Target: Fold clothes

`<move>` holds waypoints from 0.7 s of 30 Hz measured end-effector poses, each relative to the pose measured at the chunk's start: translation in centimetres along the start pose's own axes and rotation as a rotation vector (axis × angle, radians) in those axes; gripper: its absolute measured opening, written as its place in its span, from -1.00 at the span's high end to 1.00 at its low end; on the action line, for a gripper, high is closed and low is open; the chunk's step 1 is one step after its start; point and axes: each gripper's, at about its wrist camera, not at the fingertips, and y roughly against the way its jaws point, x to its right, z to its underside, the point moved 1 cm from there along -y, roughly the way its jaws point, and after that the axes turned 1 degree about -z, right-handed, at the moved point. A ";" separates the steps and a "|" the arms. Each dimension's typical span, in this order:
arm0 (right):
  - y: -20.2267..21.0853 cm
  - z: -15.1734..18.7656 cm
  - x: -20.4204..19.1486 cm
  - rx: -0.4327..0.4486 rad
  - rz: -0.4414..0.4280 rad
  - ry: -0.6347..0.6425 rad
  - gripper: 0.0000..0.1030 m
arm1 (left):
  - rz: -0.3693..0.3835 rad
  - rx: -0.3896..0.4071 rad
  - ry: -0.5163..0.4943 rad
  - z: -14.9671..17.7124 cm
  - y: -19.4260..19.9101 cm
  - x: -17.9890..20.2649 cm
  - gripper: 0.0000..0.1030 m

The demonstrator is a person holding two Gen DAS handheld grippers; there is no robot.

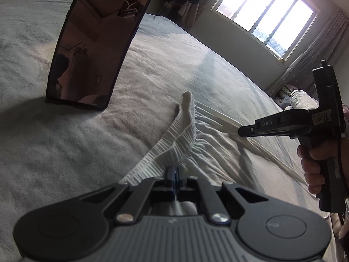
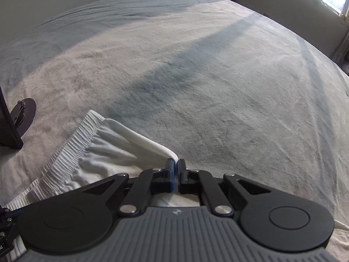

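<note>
Two handheld grippers work on one white garment [image 1: 187, 137] lying on a grey bedspread [image 1: 54, 144].

Left gripper [image 1: 174, 174]: pitched downward toward the bed at the near edge of the scene. Its jaws are pressed together on the garment's ribbed elastic waistband [image 1: 157, 152], which runs from the jaws away toward the far left.

Right gripper [image 2: 176, 166]: tilted more steeply down. Its jaws are pressed together, pinching a folded edge of the white fabric; the cloth rises in a taut ridge to the fingertips. In the left wrist view this gripper [image 1: 241, 130] enters from the right, pointing left, with a person's hand [image 1: 314, 163] wrapped around its black handle.

Garment position: near part of the bed, between the two grippers, with its gathered waistband to the left and loose cloth spread flat beneath both tools.

Surroundings: a dark phone [image 1: 98, 48] stands upright on a round stand [image 2: 24, 115] on the bedspread, left of the garment and apart from it. A window [image 1: 266, 15] is on the far right wall, with a curtain [image 1: 314, 59] beside it. The far half of the bed carries nothing else.
</note>
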 end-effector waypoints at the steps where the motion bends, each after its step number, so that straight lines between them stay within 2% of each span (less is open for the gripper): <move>1: 0.6 0.0 0.0 0.004 -0.003 -0.003 0.94 | -0.003 0.000 -0.006 0.0 0.0 0.1 0.93; 7: 6.0 0.7 -1.0 0.021 -0.013 0.047 0.94 | -0.020 0.001 -0.041 0.0 -0.1 0.5 0.93; 10: 8.5 1.1 -1.7 0.011 -0.012 0.015 0.94 | -0.016 -0.004 -0.039 -0.2 -0.2 0.4 0.93; 16: 13.3 4.5 -4.7 0.042 -0.104 0.005 0.94 | 0.000 -0.021 -0.018 -0.5 -0.3 0.0 0.93; 21: 14.8 8.3 -6.4 0.023 -0.176 -0.023 0.94 | 0.007 -0.028 -0.004 -0.6 -0.4 -0.1 0.93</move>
